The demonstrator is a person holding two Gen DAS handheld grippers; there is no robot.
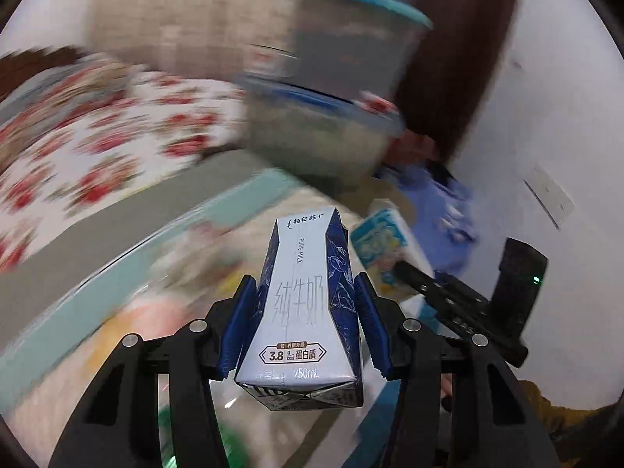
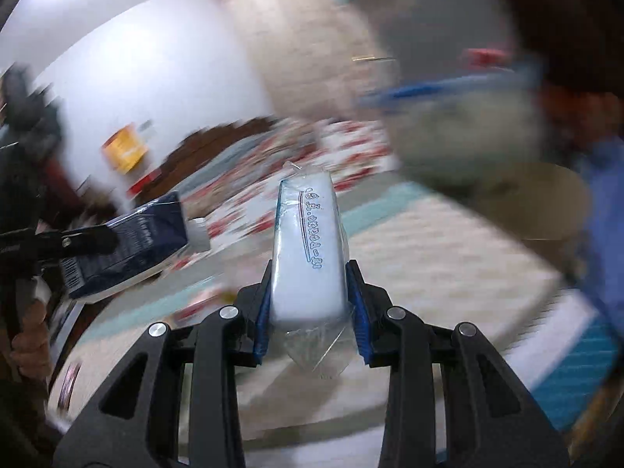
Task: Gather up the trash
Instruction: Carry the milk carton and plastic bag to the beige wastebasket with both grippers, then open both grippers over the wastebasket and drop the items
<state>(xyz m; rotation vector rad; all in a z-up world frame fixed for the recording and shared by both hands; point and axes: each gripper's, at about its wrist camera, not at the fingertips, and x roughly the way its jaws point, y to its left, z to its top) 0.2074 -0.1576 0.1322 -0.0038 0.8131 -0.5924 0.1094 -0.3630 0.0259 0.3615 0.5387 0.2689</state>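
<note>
**Above the table, two pieces of trash held in the air, and both can slip**

Above the blurred table (image 1: 78, 257), the left gripper (image 1: 308, 323) holds a milk carton (image 1: 304, 296). Its blue fingers (image 1: 240, 327) are closed on the two narrow sides of the carton, near the bottom end, and the top of the carton points away from the camera. The right gripper (image 2: 310, 304) holds a white tissue pack (image 2: 310, 249) in clear plastic wrap; its fingers (image 2: 262, 312) press on the lower part of the pack, and a loose tail of wrap hangs below them.

In the right wrist view the carton appears at the left, lifted clear of the table, and in the left wrist view the tissue pack appears at the right, just beside the carton. Everything behind them is smeared, so I cannot tell where the trash bin stands; a grey container with a blue rim (image 1: 331, 89) is behind, but it is too blurred to be named.

My judgement of the risks:
- The carton is gripped low, so a quick swing may tilt it out of the fingers.
- The tissue pack is soft and its wrap is slippery; it may slide out.
- The two grippers are near each other, so the two things may collide.
- If milk remains in the carton, it may leak.
</note>
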